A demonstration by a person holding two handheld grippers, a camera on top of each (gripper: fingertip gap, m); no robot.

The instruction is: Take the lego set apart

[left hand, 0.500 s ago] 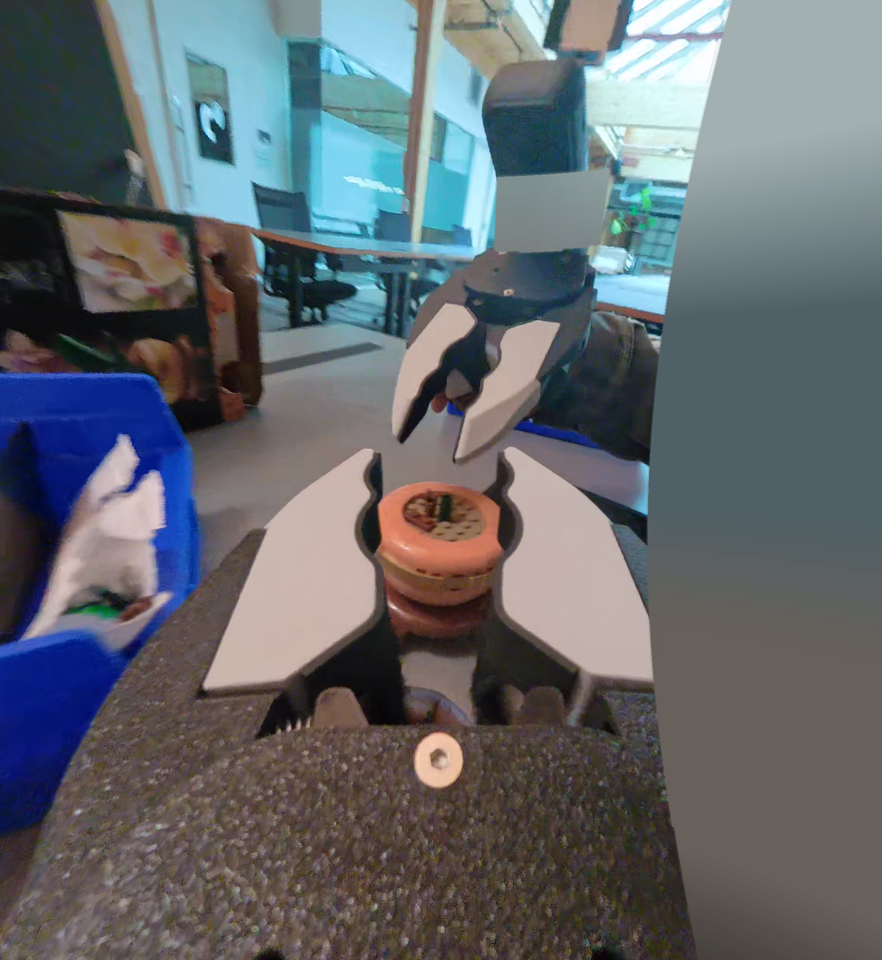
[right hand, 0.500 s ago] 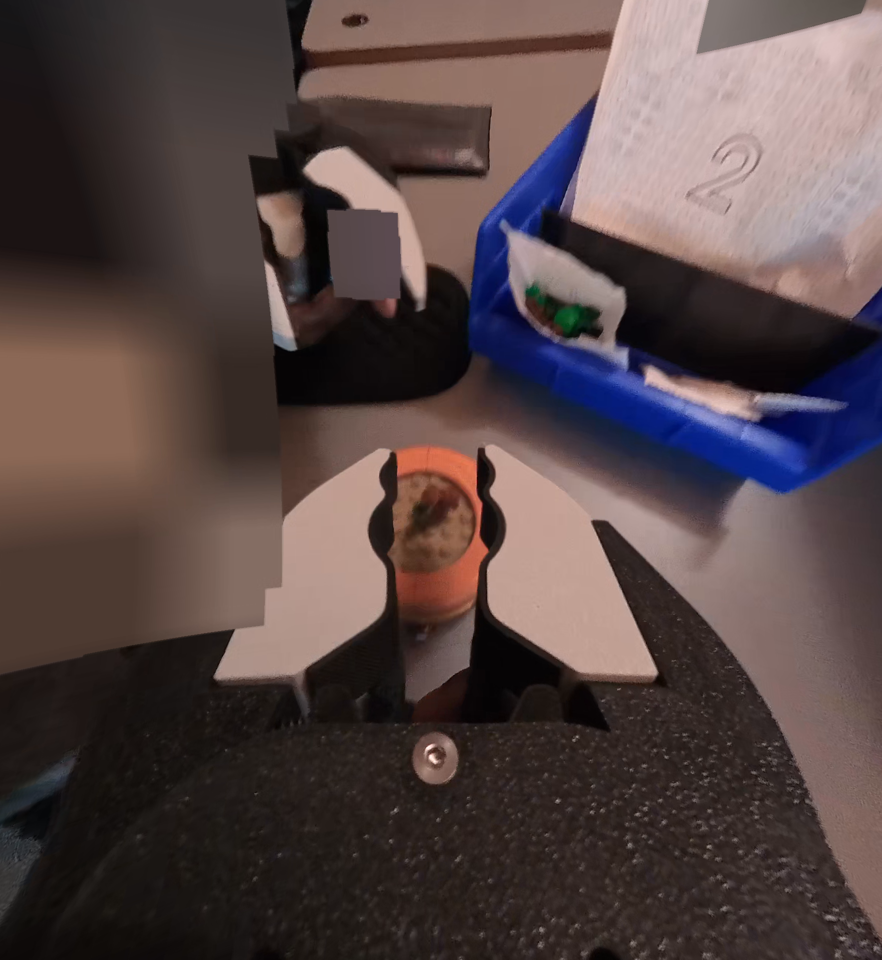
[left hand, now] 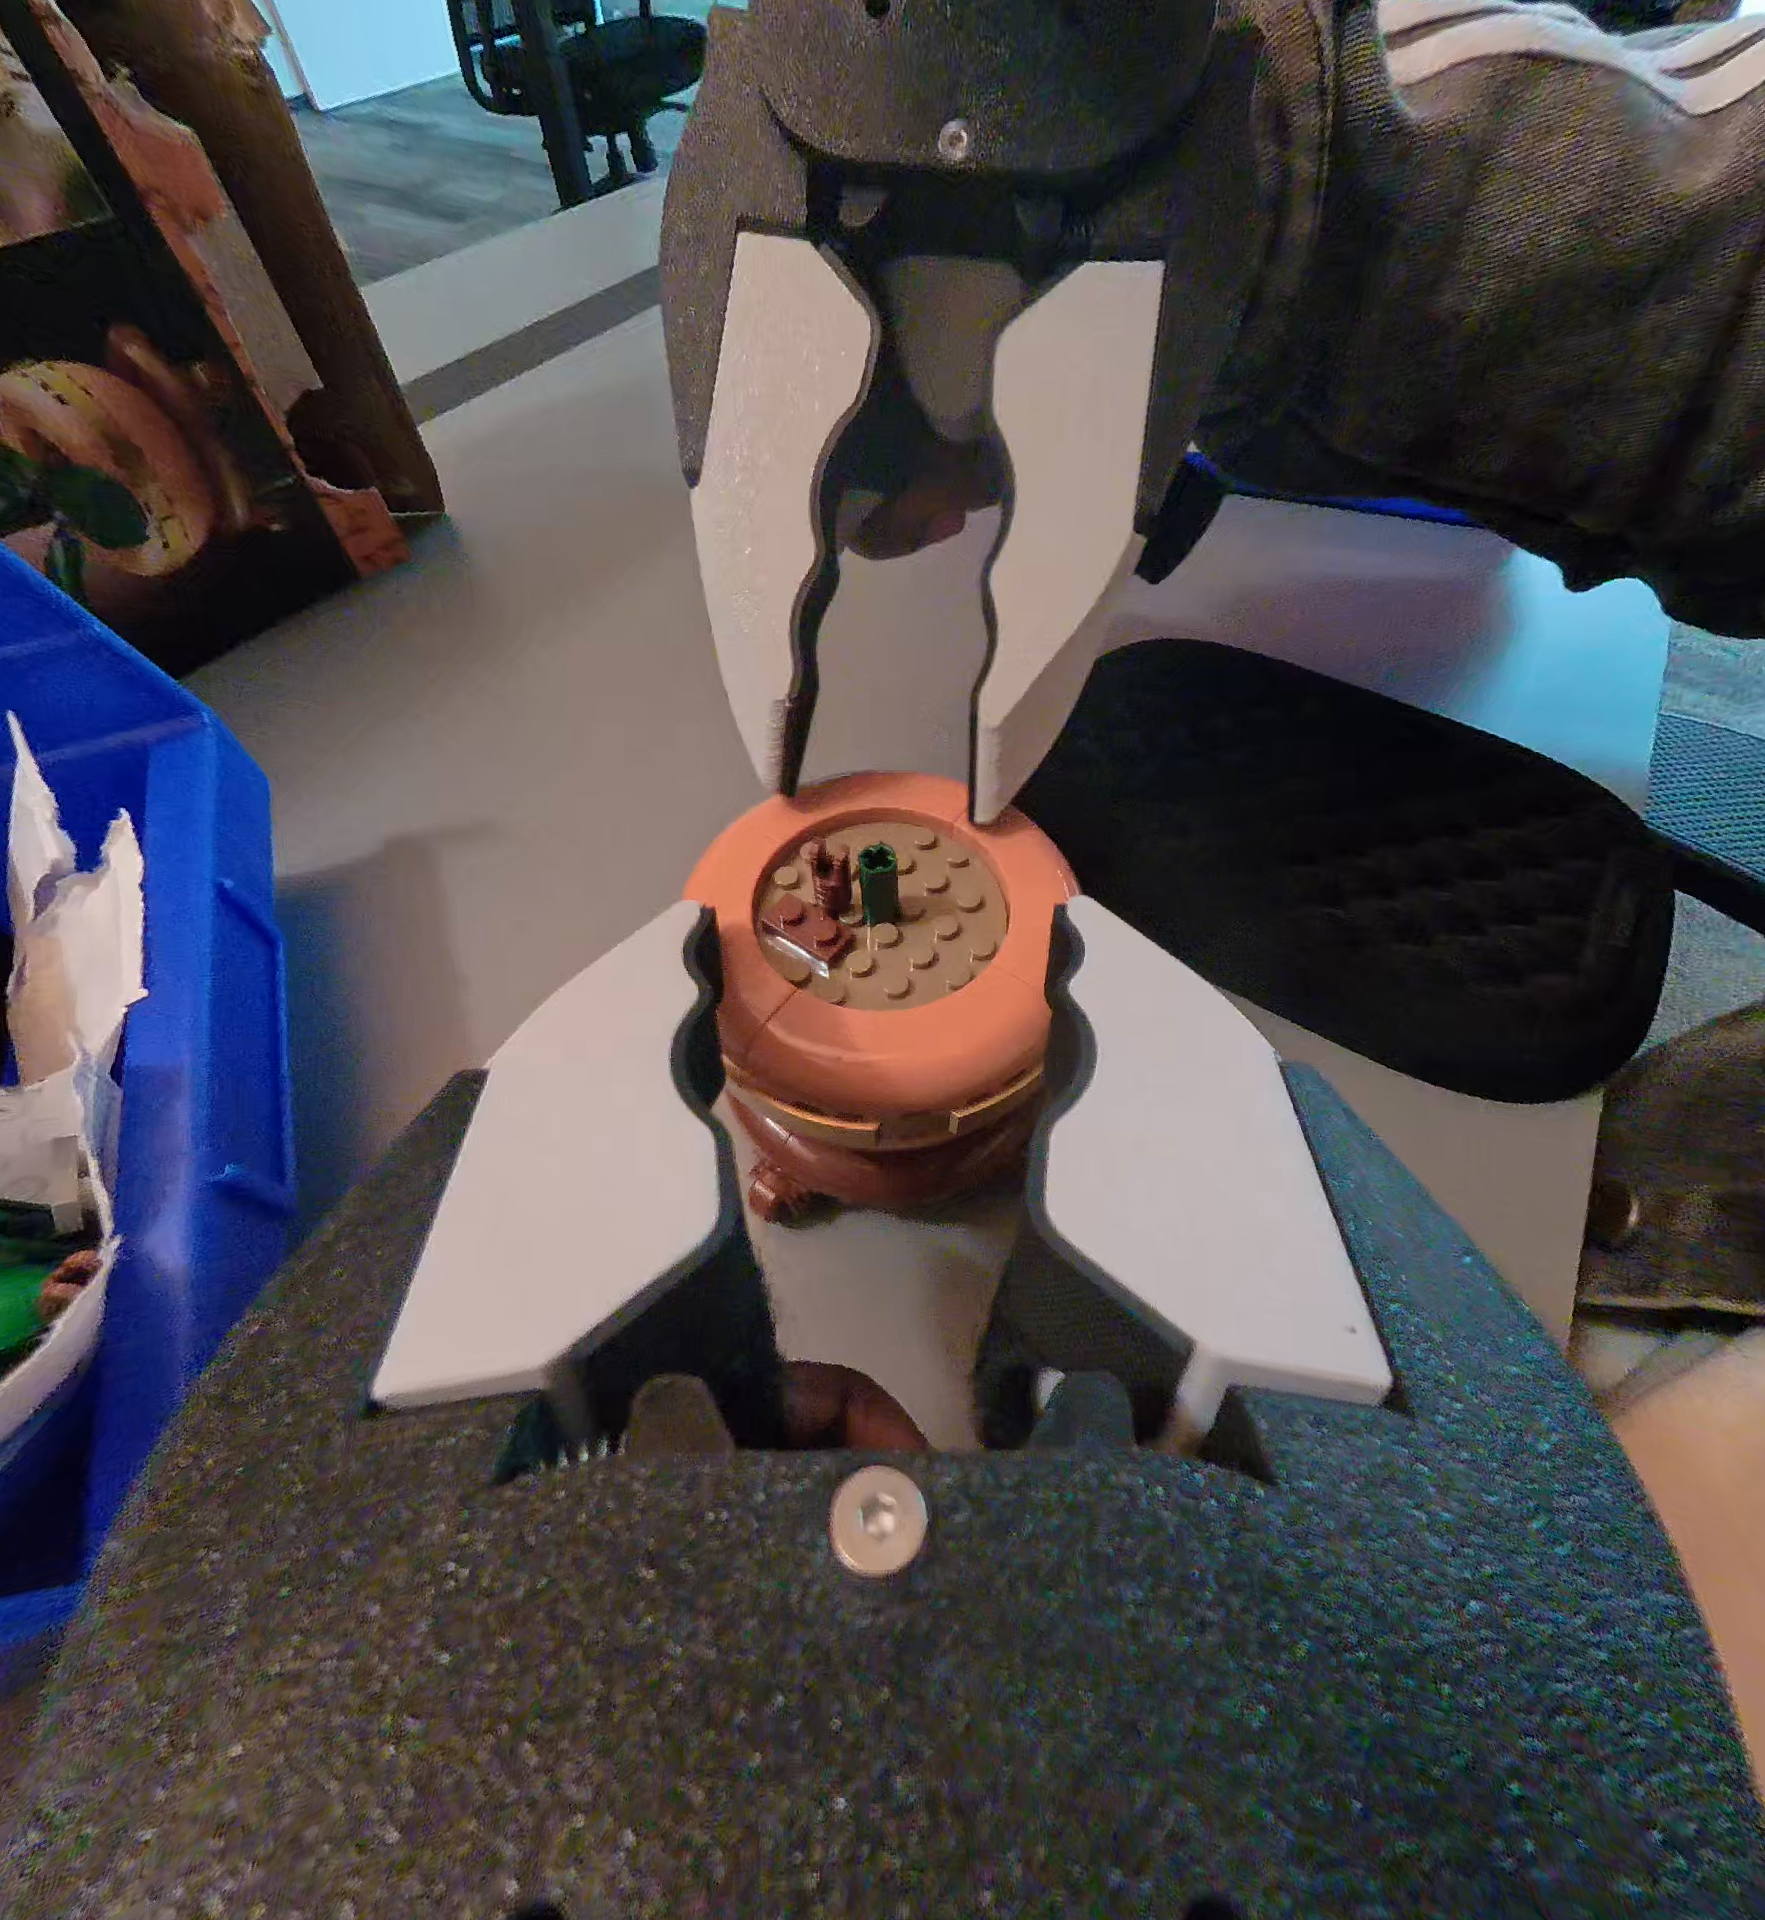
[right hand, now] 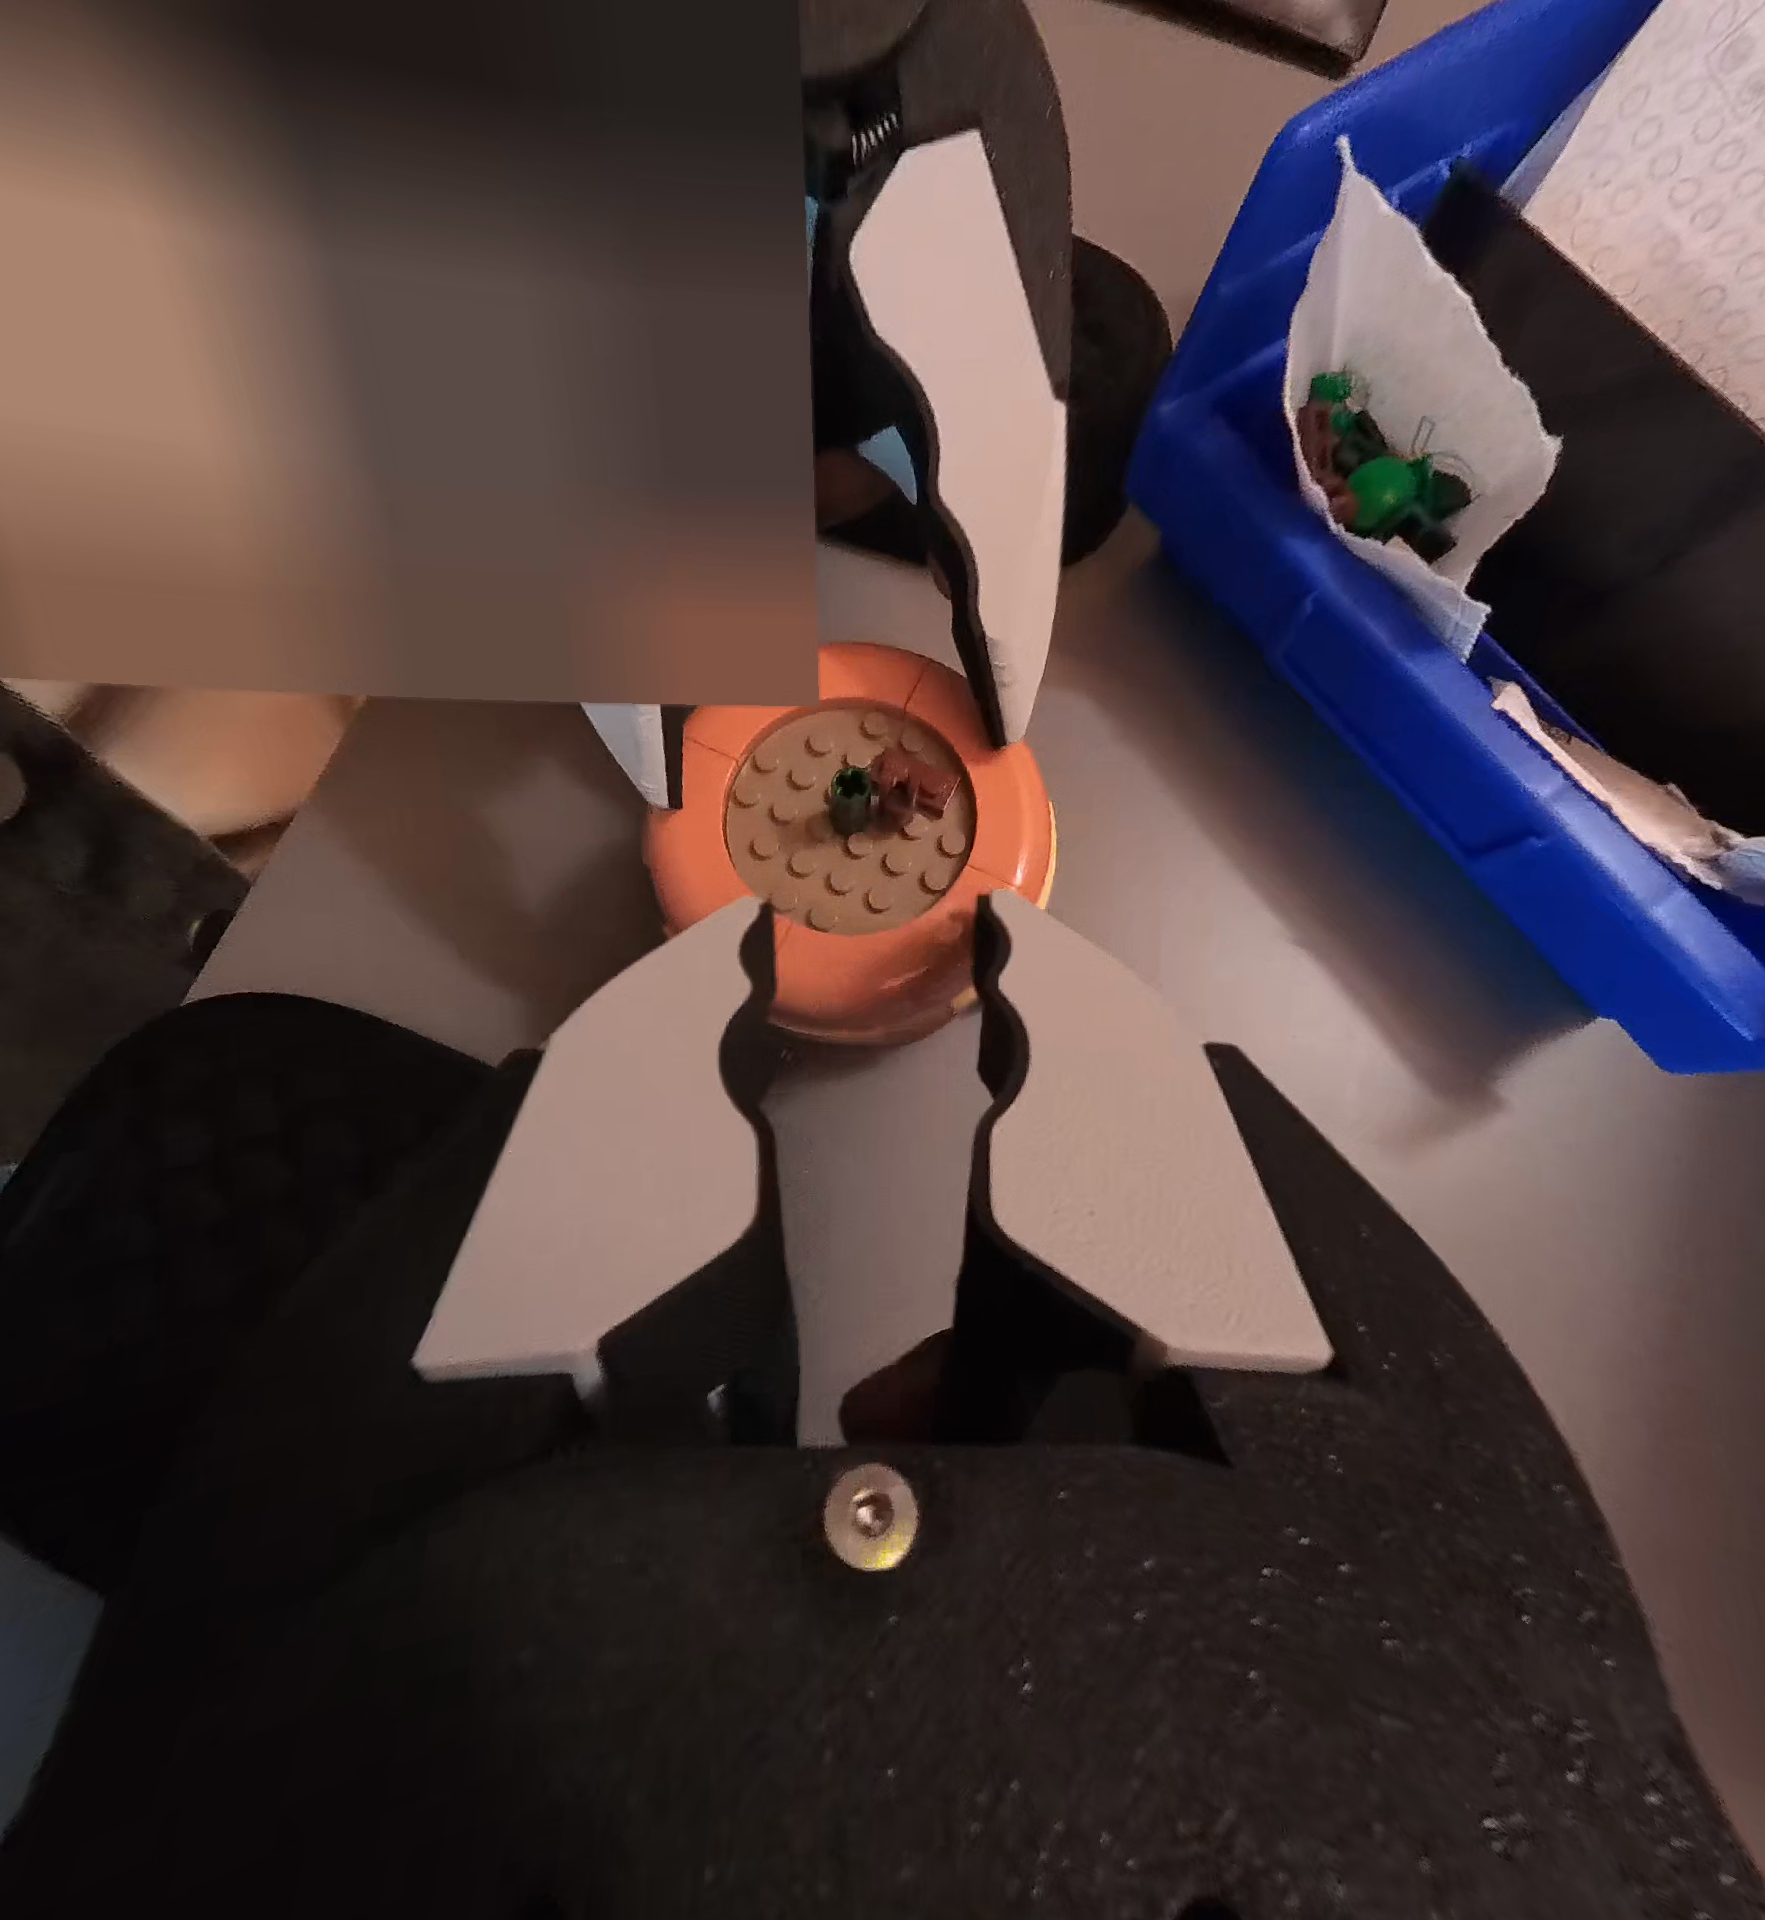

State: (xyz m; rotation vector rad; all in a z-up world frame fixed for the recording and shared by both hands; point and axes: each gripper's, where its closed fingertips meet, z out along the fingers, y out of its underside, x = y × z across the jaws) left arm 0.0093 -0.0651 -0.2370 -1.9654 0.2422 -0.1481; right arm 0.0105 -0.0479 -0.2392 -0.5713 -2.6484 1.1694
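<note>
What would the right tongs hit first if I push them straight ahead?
The lego pot, most likely: the right tongs already sit at its orange rim, tips open over the near edge. Whether they touch it I cannot tell. The left tongs grip the pot's sides beyond.

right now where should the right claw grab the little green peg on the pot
Grip the green peg by its upright shaft, coming straight down from above with the right claw narrowed. It stands in the middle of the studded tan plate, and brown pieces crowd one side.
</note>
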